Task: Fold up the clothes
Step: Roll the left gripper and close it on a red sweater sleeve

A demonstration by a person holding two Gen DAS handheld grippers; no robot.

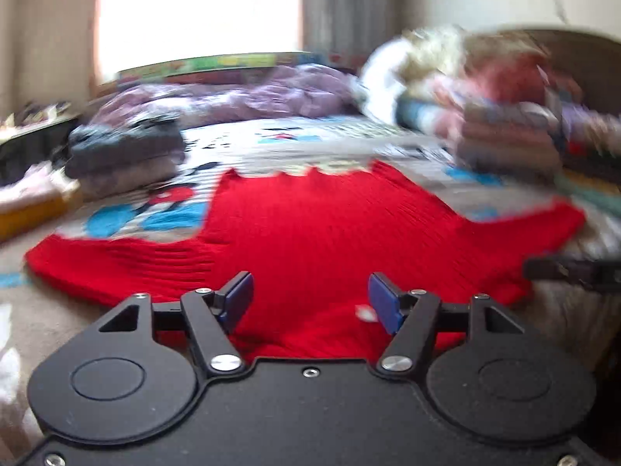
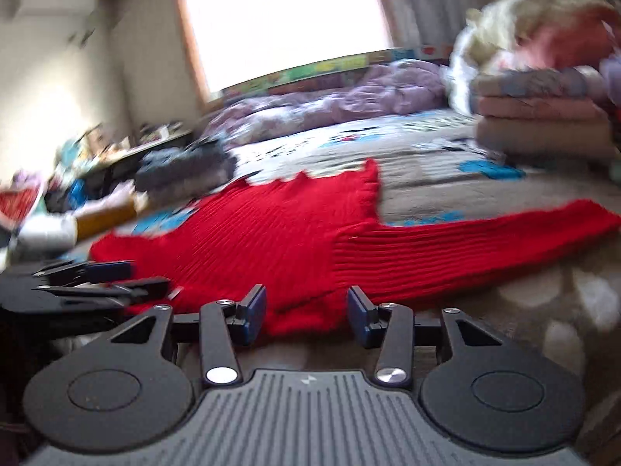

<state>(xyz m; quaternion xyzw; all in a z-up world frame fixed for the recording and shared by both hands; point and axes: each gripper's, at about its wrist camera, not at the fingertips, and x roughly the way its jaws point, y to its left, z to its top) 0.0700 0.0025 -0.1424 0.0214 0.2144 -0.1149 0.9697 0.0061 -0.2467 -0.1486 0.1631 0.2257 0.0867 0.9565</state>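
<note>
The left gripper (image 1: 310,301) has its blue-padded fingers (image 1: 240,295) spread apart with nothing between them, poised low over the near edge of a red ribbed knit sweater (image 1: 310,225). The right gripper (image 2: 306,312) is likewise released, its pads (image 2: 359,316) parted just above the sweater's near corner where the right sleeve (image 2: 485,233) branches off. The sweater lies flat, sleeves out to both sides, on a bed with a cartoon-print cover (image 1: 330,139). In the right wrist view the left gripper appears at the left edge, level with the bed. Beyond the sweater a folded grey stack (image 1: 124,151) sits to the left, a pile of folded pastel clothes (image 2: 543,116) to the right, and a rumpled lilac duvet (image 1: 233,97) lies below a bright window (image 1: 198,11). Both views are motion-blurred.
</note>
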